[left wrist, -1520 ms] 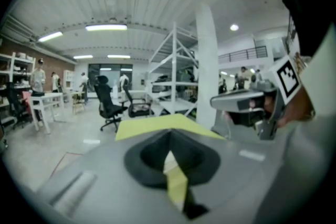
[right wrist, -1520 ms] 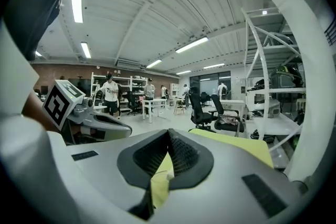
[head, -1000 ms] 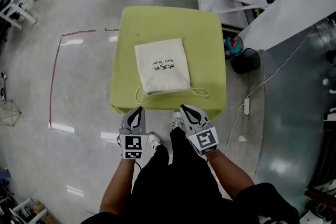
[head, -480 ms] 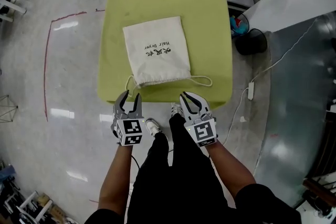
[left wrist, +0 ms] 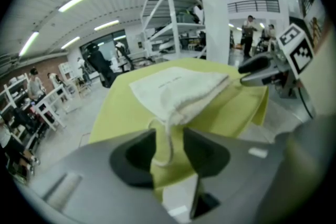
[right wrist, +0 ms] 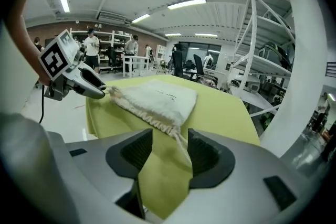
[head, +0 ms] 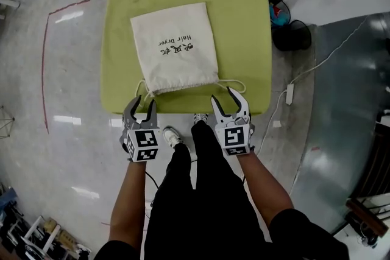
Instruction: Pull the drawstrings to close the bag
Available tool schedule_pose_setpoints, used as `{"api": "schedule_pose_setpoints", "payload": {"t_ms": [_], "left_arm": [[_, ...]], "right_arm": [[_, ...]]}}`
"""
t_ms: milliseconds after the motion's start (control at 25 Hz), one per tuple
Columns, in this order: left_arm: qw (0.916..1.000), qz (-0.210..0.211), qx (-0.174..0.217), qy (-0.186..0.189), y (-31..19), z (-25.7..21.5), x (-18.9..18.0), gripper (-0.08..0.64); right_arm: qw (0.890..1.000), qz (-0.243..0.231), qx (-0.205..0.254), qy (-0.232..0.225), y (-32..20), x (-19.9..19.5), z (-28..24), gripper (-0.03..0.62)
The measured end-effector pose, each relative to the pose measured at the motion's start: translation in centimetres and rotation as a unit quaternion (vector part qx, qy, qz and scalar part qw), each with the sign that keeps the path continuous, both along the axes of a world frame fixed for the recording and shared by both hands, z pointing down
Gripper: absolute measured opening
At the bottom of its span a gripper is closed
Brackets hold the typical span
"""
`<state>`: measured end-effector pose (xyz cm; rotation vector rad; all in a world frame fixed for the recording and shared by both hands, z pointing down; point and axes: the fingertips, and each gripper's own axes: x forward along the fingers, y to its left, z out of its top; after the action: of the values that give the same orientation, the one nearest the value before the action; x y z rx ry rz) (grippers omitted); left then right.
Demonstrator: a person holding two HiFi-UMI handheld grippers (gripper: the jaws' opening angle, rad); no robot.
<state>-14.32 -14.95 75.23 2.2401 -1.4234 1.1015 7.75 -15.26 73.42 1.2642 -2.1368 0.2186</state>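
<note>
Cream drawstring bag (head: 173, 49) lies mid-frame: left gripper (head: 142, 101) and right gripper (head: 226, 95), jaws just opened and straddling its cords (left wrist: 170, 145) unclamped, should close squarely on cord, not cloth.

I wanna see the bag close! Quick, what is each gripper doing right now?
Left gripper: open, fingers just opened, left drawstring between them, unpinched.
Right gripper: open, fingers just opened, right drawstring between them, unpinched.
</note>
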Motion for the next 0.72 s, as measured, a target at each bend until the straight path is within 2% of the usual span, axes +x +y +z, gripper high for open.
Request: {"api": "schedule_pose_setpoints", "payload": {"t_ms": [160,320,520,720], "left_arm": [[1.0000,0.003,-0.003,0.000,-0.3,0.3,0.3,0.164],[0.9999,0.005,-0.012,0.000,-0.5,0.7,0.6,0.163],[0.9998,-0.003,-0.019,0.002,-0.8,1.0,1.0,0.135],[0.9996,-0.011,-0.025,0.000,-1.0,1.2,0.9,0.120]], "right_arm": [[1.000,0.005,-0.015,-0.006,-0.9,0.8,1.3,0.178],[0.999,-0.014,-0.027,0.016,-1.7,1.1,2.0,0.169],[0.998,-0.040,-0.039,0.036,-1.9,0.8,2.7,0.125],[0.995,-0.054,-0.034,0.077,-2.0,1.0,3.1,0.032]]}}
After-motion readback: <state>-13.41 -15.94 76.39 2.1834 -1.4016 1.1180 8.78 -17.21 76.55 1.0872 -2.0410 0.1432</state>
